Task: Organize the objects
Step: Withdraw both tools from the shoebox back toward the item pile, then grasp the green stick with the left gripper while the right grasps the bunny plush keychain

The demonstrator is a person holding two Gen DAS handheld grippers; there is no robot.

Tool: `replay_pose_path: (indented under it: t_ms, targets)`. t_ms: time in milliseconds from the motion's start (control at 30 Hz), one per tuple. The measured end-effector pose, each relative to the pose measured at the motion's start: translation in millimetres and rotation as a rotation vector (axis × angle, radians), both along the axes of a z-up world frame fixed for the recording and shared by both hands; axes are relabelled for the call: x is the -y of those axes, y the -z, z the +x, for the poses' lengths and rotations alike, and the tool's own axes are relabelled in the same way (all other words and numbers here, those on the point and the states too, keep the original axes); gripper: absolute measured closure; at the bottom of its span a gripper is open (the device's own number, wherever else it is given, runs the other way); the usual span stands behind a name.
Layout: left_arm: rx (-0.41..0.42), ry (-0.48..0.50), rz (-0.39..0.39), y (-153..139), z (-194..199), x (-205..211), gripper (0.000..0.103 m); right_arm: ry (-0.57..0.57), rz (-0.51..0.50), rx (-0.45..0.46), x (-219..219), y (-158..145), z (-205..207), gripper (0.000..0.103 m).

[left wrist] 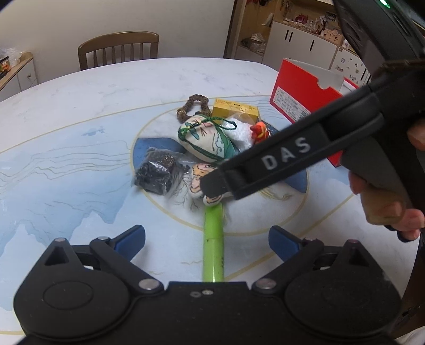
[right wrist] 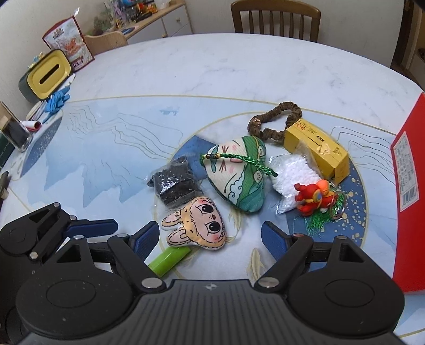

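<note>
Left gripper (left wrist: 206, 240) was spread wide, empty, over the green plastic stick (left wrist: 213, 244). Right gripper (right wrist: 209, 238) was spread too, framing the flat plush bunny-face charm (right wrist: 198, 227) lying on the stick: likely light, soft, squashy; pinch its padded middle. Marble-print round table (right wrist: 212, 66), wooden chair (right wrist: 276, 18) behind.

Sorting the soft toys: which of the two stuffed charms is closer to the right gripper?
The bunny-face plush, lying just ahead of the open right gripper. The green-and-cream pouch charm with the green cord lies farther back.
</note>
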State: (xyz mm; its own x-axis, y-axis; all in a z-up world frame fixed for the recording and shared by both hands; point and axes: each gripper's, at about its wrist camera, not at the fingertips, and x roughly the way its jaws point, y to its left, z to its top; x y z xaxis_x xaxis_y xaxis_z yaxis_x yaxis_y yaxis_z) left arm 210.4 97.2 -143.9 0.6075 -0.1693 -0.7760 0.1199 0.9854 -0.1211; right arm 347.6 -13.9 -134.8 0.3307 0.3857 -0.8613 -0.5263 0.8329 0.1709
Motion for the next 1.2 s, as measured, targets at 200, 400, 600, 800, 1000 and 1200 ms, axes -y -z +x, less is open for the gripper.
replay_pose_path:
  t_ms: [200, 400, 600, 800, 1000, 1200]
  targets:
    - [-0.011, 0.011, 0.012, 5.3, 2.1, 3.9, 0.019, -0.012, -0.014, -0.007, -7.9, 4.4, 2.9, 0.019]
    - [-0.021, 0.019, 0.028, 8.3, 3.9, 6.9, 0.032, -0.024, -0.022, -0.015, -13.5, 9.8, 3.2, 0.032]
    - [-0.031, 0.018, 0.034, 11.7, 5.1, 6.6, 0.043, -0.033, -0.017, -0.017, -15.9, 11.7, 0.7, 0.045]
    - [-0.031, 0.02, 0.031, 11.3, 6.1, 6.8, 0.07, -0.028, -0.003, -0.013, -12.7, 8.8, -0.4, 0.051]
    - [-0.043, 0.026, 0.033, 10.5, 7.8, 12.3, 0.086, -0.007, 0.037, -0.021, -3.0, 2.1, -1.7, 0.052]
    - [-0.069, -0.017, -0.018, 7.7, 13.2, 8.3, 0.088, 0.003, 0.079, -0.009, 12.2, -10.1, -8.9, 0.054]
